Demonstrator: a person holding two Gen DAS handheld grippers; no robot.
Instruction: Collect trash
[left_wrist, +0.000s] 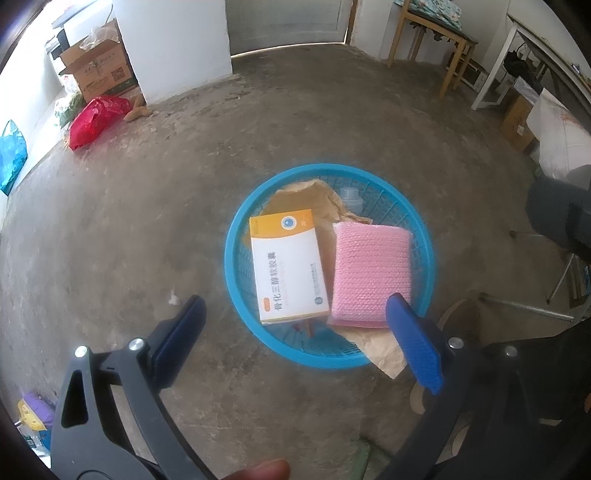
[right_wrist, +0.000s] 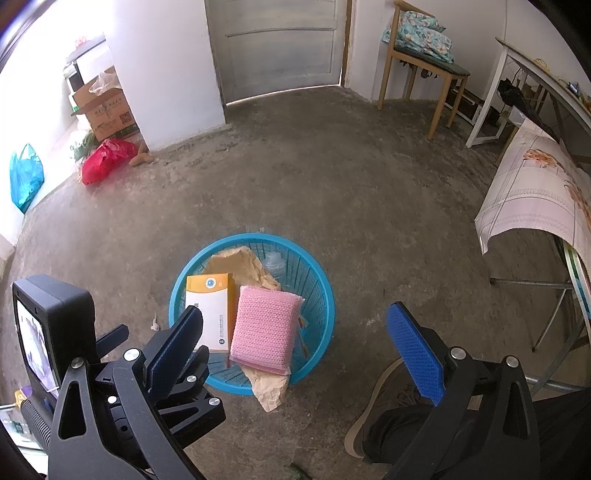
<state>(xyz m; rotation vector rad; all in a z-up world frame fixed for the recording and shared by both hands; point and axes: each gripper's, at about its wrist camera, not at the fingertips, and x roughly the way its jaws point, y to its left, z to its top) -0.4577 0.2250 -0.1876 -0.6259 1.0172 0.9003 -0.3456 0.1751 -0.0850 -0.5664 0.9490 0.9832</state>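
Observation:
A round blue mesh basket (left_wrist: 240, 236) (right_wrist: 317, 291) stands on the concrete floor. Inside it lie a white and orange medicine box (left_wrist: 288, 266) (right_wrist: 210, 306), a pink bubble-wrap pouch (left_wrist: 369, 269) (right_wrist: 264, 328), crumpled brown paper (left_wrist: 310, 199) (right_wrist: 240, 266) and a clear plastic bottle (left_wrist: 351, 197) (right_wrist: 275, 264). A corner of the brown paper hangs over the near rim. My left gripper (left_wrist: 295, 306) hovers open above the basket's near side, empty. Open and empty, my right gripper (right_wrist: 295, 317) sits above the basket's near right side. The left gripper's body shows at lower left in the right wrist view.
A red plastic bag (left_wrist: 94, 120) (right_wrist: 105, 158), a cardboard box (left_wrist: 99, 70) (right_wrist: 105, 107) and a blue bag (left_wrist: 11, 155) (right_wrist: 26, 177) sit by the left wall. A wooden chair (right_wrist: 421, 70), a table with patterned cloth (right_wrist: 535, 181) and a person's shoe (right_wrist: 384, 410) are to the right.

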